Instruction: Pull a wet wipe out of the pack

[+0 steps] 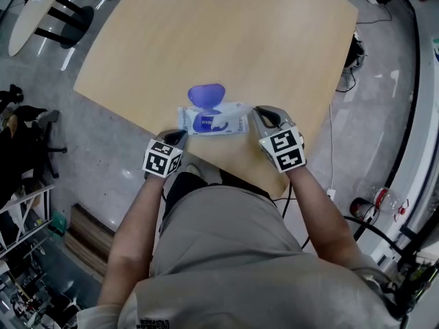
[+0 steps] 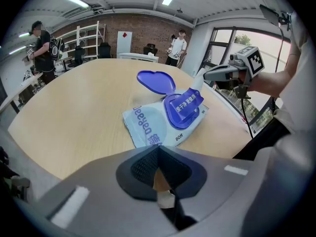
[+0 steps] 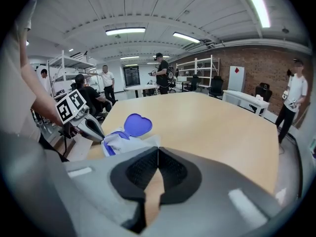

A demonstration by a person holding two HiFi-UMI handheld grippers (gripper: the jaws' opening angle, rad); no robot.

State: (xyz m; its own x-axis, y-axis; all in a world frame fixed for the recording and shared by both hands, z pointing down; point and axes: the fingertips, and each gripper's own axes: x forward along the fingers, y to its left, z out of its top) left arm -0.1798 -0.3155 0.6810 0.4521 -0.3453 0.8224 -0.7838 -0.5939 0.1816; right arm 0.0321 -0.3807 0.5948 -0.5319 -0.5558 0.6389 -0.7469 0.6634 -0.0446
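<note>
Grey-shirted torso [image 1: 226, 252] fills the bottom of the head view, with both forearms reaching out over the near edge of a pale wood worktop [image 1: 226, 40].

Left gripper [image 1: 180, 137] sits just beside the pack's near-left corner, and right gripper [image 1: 259, 113] is at its right end, seemingly touching it. In each gripper view the fingers [image 2: 143, 167] [image 3: 173, 169] are clenched pad to pad with nothing held between them.

The pack [image 1: 230, 123] lies flat on the worktop near that edge, between the two grippers. Its blue heart-shaped lid [image 1: 206, 94] is flipped open away from the person.

I judge the task barely begun: the lid is up, but no wipe can be made out standing clear of the opening. Next, one gripper likely has to pin the pack down while the other releases its fingers, pinches the top wipe at the opening and draws it upward. An unpinned pack would probably lift with it.

Print on the pale film shows "80" followed by a Chinese character. White Chinese characters cross the blue patch, too small to read. The large blue lettering lies upside down and I cannot read it with confidence.
</note>
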